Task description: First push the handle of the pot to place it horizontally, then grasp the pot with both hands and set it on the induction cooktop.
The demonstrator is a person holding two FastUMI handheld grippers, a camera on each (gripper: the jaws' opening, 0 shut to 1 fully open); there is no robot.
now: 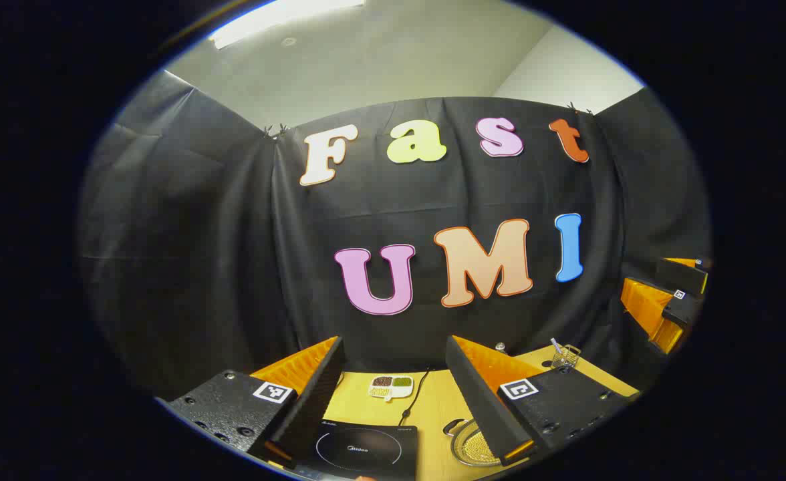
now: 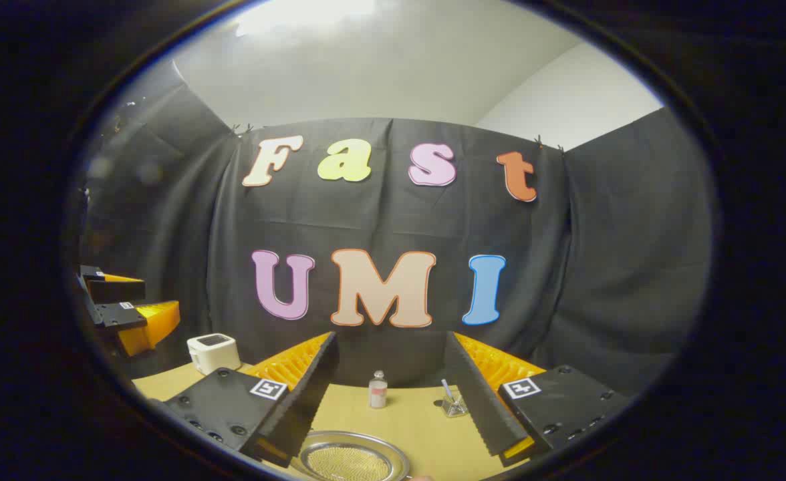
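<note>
Two grippers hang above a yellow wooden table point(image 1: 433, 407), both pointing at the black cloth wall point(image 1: 186, 254) at the back of the booth, with a pale ceiling point(image 1: 379, 60) and a strip light point(image 1: 279, 17) overhead.

In the left gripper view, the left gripper point(image 1: 393, 394) has its jaws spread wide with nothing between them. Below the gap lies the black induction cooktop point(image 1: 366, 449), flat on the table, a cable point(image 1: 416, 395) running from its far edge toward the wall. Just right of the cooktop, partly hidden behind the gripper's right finger, sits the metal pot point(image 1: 474, 446), its rim and a dark handle point(image 1: 453, 426) showing; pot and cooktop are near each other but apart. Which way the handle lies is hard to tell.

In the right gripper view, the right gripper point(image 2: 393, 394) is likewise wide open and holding nothing. The pot point(image 2: 353, 459) sits on the table low between its fingers, round rim up, untouched. The left gripper point(image 2: 125, 310) shows farther off at the left edge, and the right gripper point(image 1: 667, 300) at the right edge of the left gripper view.

Smaller things stand toward the wall: a white toaster point(image 2: 213, 352), a divided dish point(image 1: 391, 385), a small wire rack point(image 1: 565, 355), a shaker point(image 2: 378, 391) and a little clear holder point(image 2: 453, 404).
</note>
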